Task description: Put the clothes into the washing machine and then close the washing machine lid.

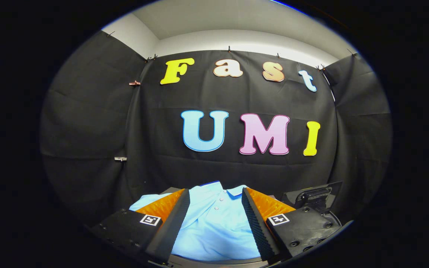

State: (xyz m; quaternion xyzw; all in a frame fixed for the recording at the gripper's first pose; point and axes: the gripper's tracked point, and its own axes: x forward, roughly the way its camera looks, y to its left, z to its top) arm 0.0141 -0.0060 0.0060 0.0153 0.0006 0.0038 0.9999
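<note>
Gripper view: the gripper's (216, 208) fingers stand spread wide apart, pressing on nothing. A light blue collared shirt (214, 227), buttons visible, lies spread flat between and beneath them, its collar just beyond the fingertips. A dark raised lid (313, 195) stands beside the right finger.

Gripper (215, 208) level, jaws spread wide apart.
</note>
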